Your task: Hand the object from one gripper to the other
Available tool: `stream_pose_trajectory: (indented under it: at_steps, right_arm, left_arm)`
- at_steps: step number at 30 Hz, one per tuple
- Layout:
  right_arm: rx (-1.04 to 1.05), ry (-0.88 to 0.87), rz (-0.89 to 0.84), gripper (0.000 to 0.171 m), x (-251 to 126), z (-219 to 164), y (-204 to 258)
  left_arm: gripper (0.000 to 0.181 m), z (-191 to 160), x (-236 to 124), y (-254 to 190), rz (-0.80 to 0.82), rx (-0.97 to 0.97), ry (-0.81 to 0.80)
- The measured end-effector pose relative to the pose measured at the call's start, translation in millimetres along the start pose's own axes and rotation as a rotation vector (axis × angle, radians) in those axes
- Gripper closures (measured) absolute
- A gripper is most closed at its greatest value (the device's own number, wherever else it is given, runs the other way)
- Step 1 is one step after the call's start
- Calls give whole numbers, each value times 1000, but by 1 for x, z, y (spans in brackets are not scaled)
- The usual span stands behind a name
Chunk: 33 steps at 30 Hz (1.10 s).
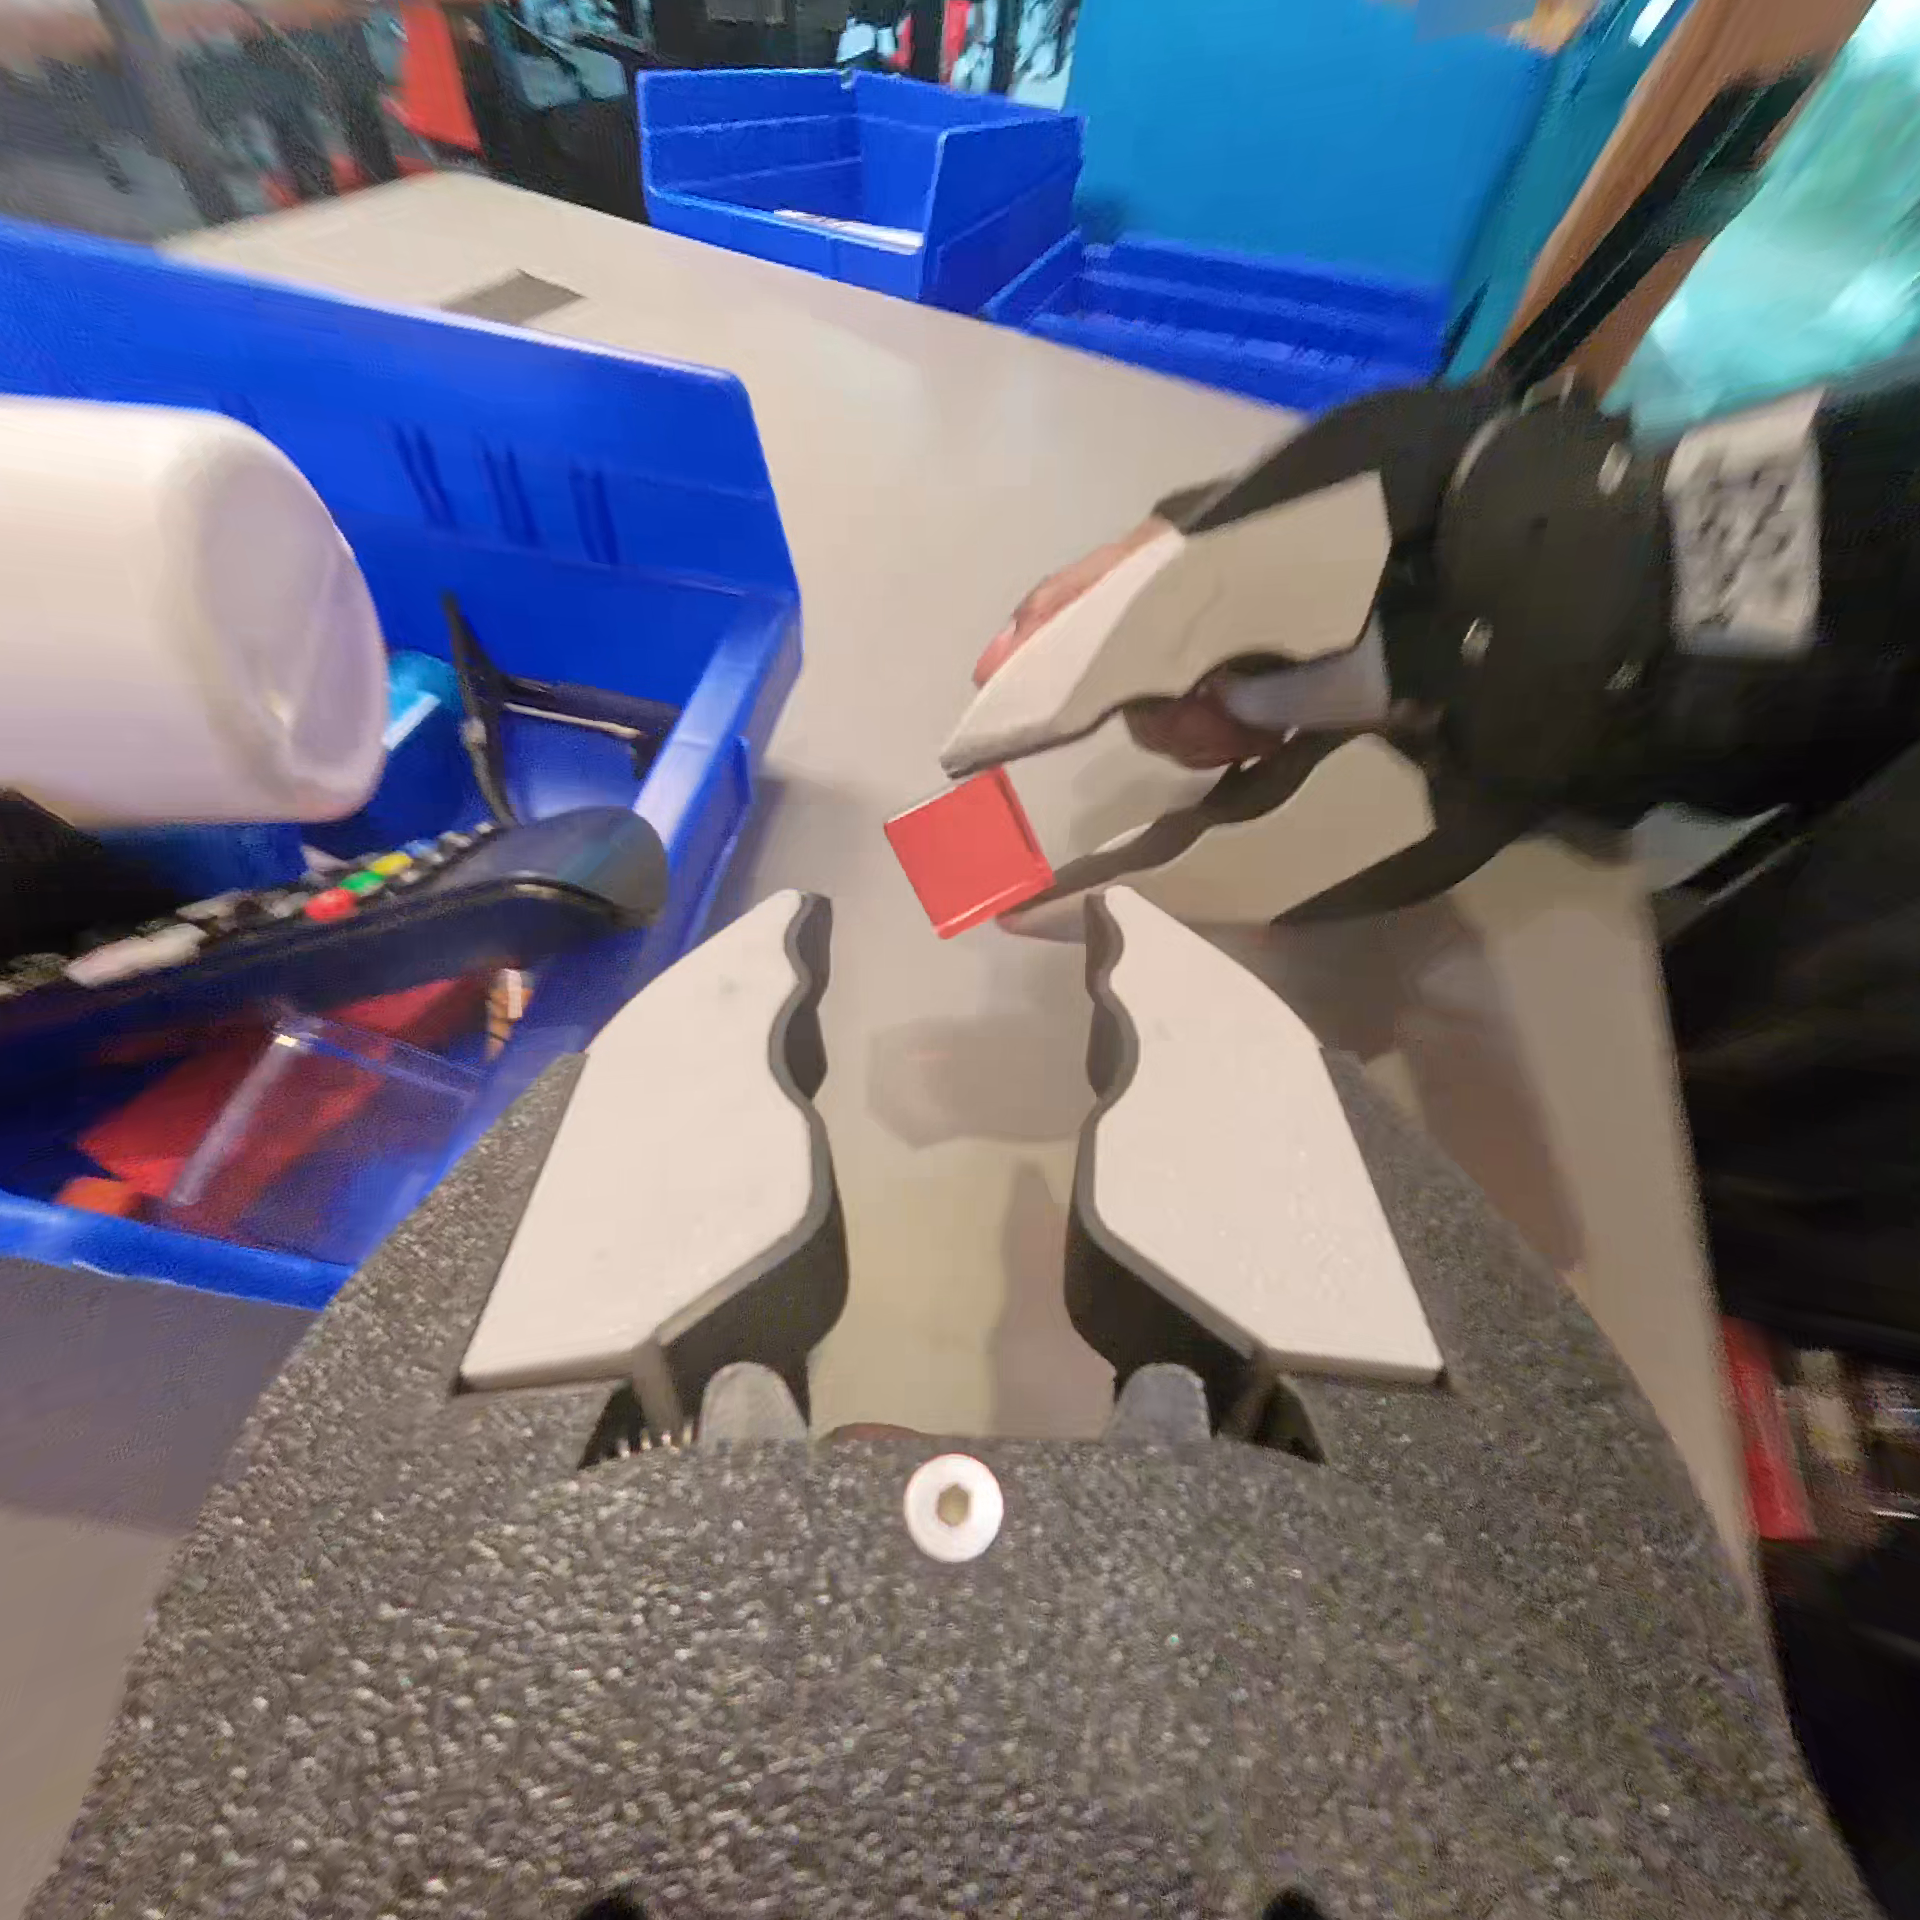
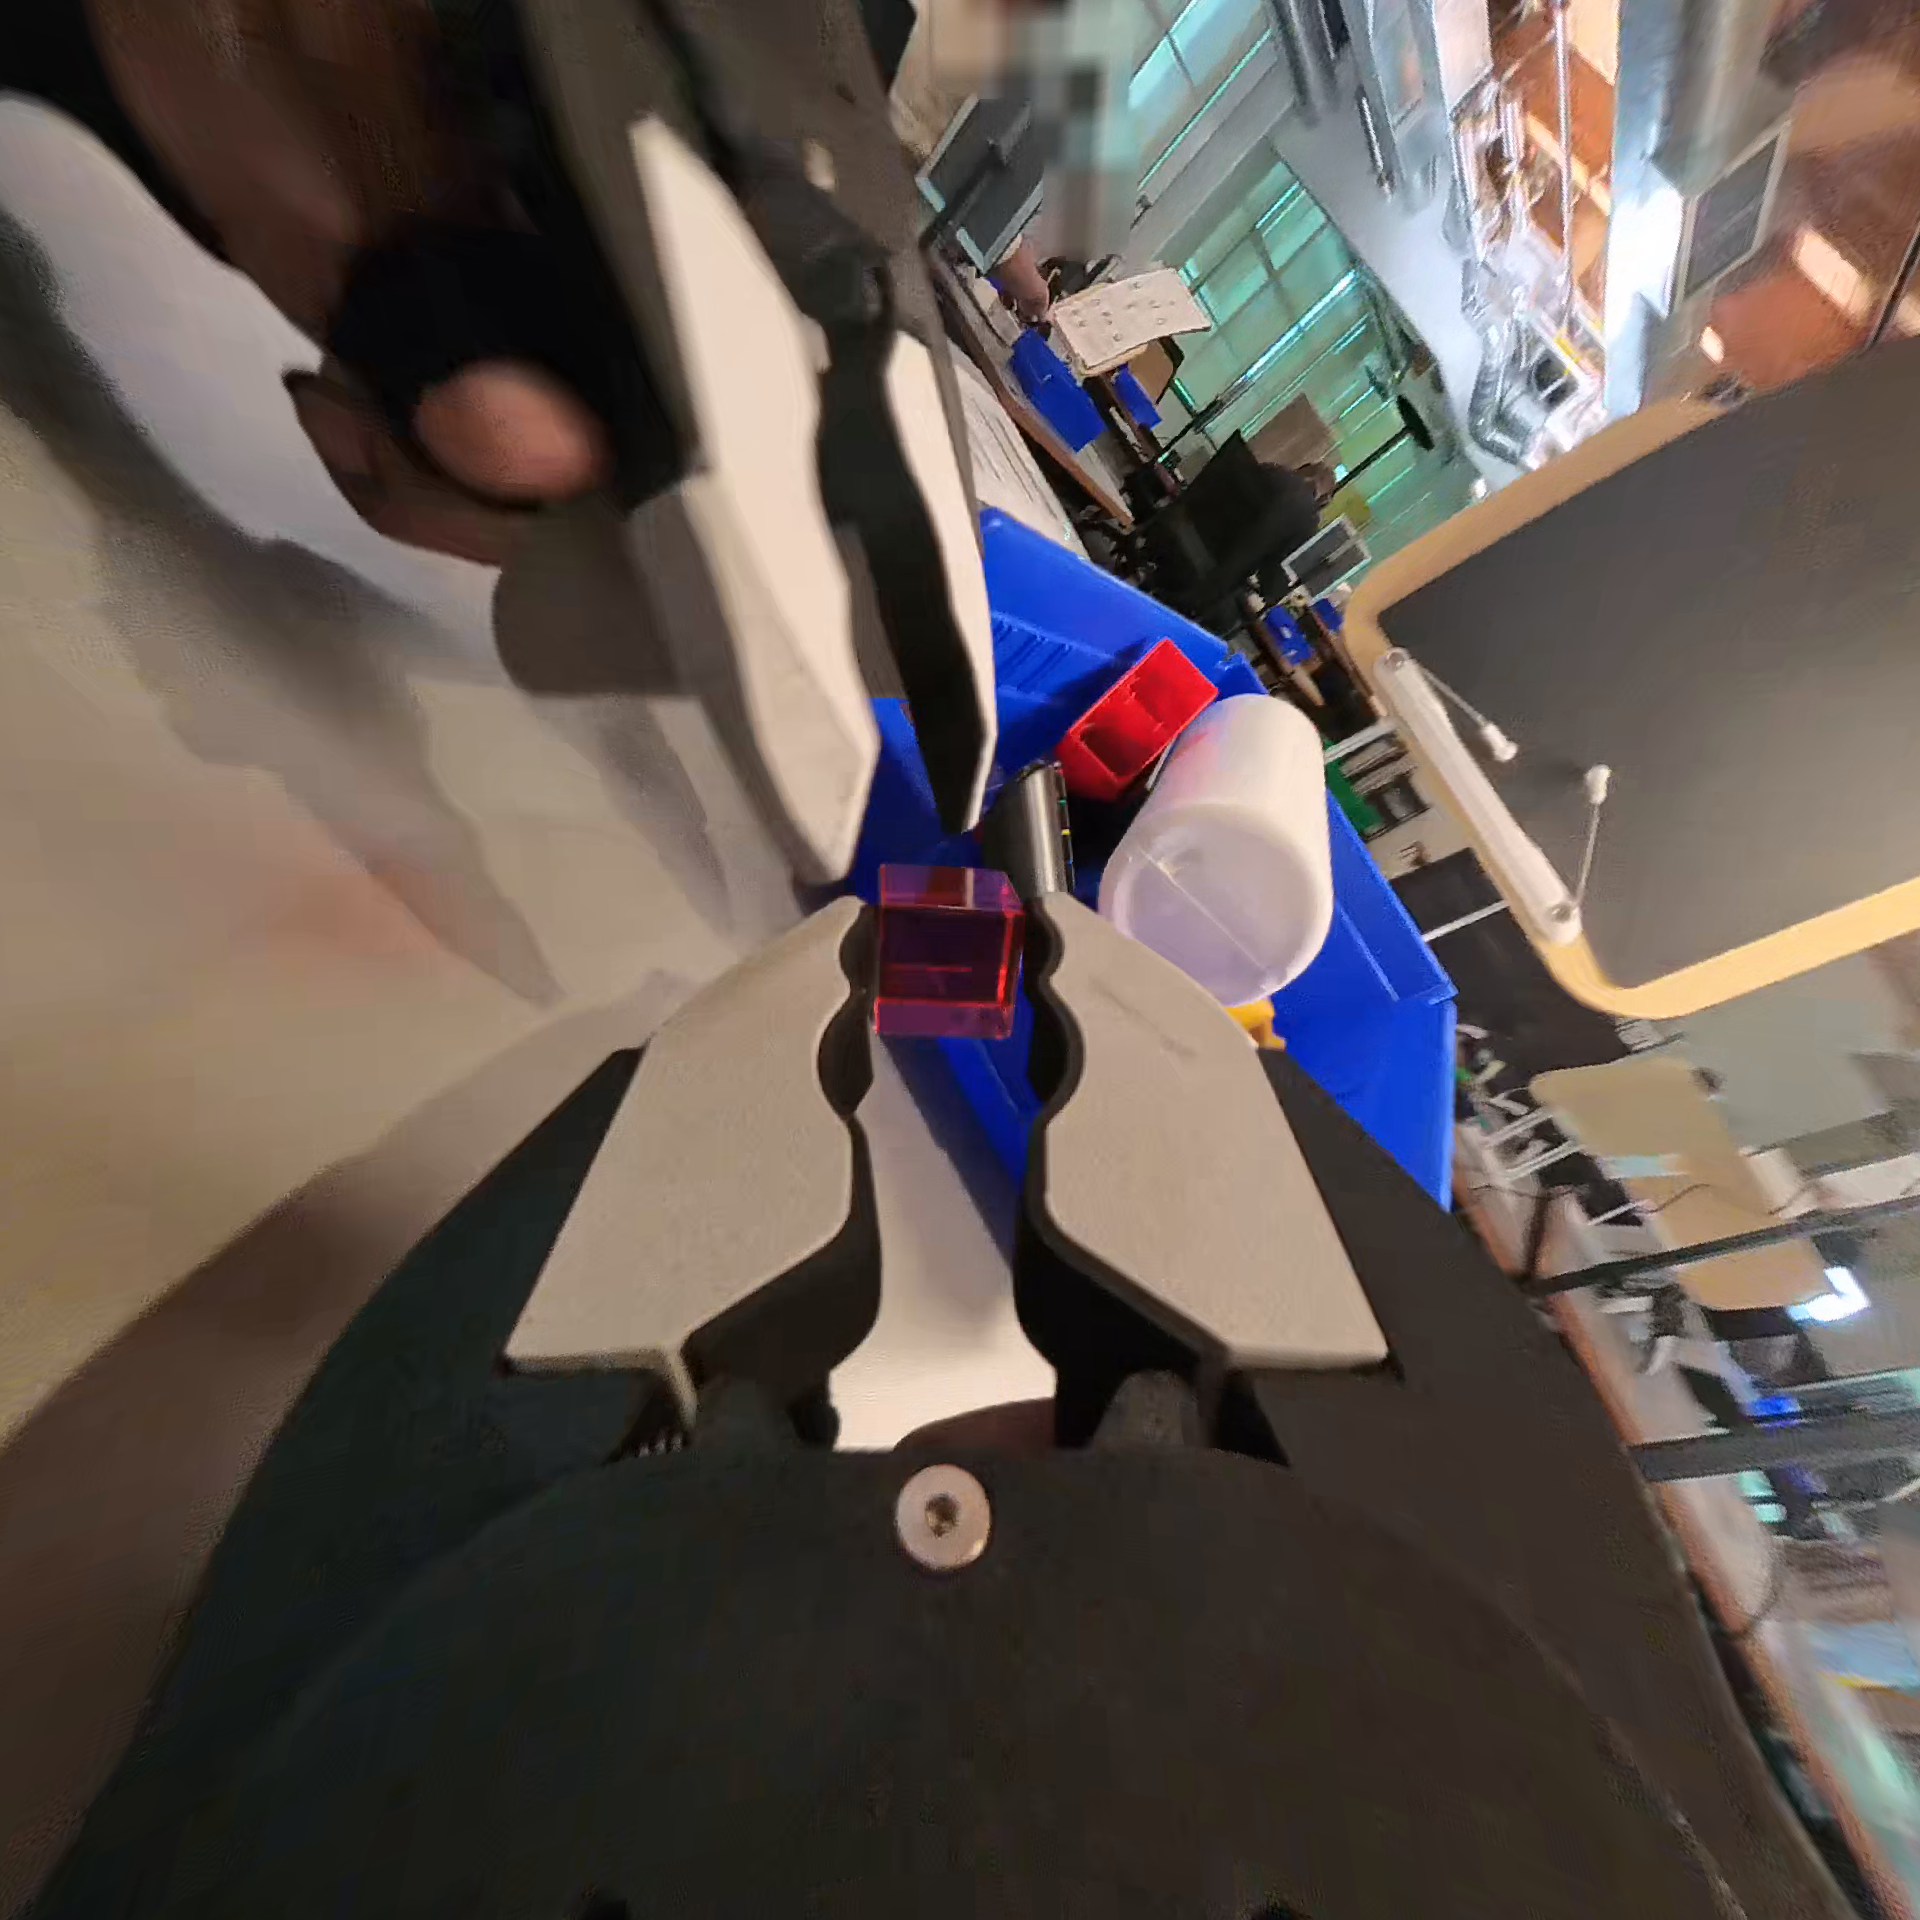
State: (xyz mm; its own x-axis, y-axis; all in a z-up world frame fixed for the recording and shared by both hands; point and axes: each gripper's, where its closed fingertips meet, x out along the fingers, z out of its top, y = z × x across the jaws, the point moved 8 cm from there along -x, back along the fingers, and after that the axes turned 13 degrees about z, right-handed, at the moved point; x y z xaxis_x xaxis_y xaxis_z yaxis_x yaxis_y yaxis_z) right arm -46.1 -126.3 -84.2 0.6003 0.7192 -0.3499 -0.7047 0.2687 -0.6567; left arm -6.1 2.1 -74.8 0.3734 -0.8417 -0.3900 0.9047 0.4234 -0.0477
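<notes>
Bins first, far left in the left wrist view: blue bin sits on the grey table, piled with clutter. One white plastic bottle lies on its side on top, one black remote control under it, one clear plastic box lower down, and some red bits I can't identify. At least two more blue bins stand further back on the table.

Centre: left gripper, fingers spread wide with nothing between them, aimed at the cube. My read: it's staged as the receiver, gap already wider than the cube so it can slide on.

Right of that: one red cube, translucent in the right wrist view, held in the air above the table, just ahead of the left gripper's tips. Right gripper is clamped on it at the very fingertips. That's probably deliberate, since most of the cube sticks out free for the other claw to take.

In the right wrist view the left gripper comes in from above, tips close to the cube; contact not clear. It looks roughly crosswise to the right gripper's fingers, so it likely takes the free faces.

Count: two grippers, one cube. Handover not done yet.
</notes>
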Motion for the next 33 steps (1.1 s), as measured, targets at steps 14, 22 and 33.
stream_pose_trajectory:
  at_steps: [14,22,33]
  right_arm:
    - [-11,-56,91,139,2,5,12]
    - [708,-269,330,119,-4,-9,-23]
    - [417,-90,166,144,1,-9,-14]
  left_arm:
    - [152,-9,9,-11,128,177,-39]
    - [153,-9,6,-29,461,851,-201]
    - [143,-11,8,-30,409,823,-145]
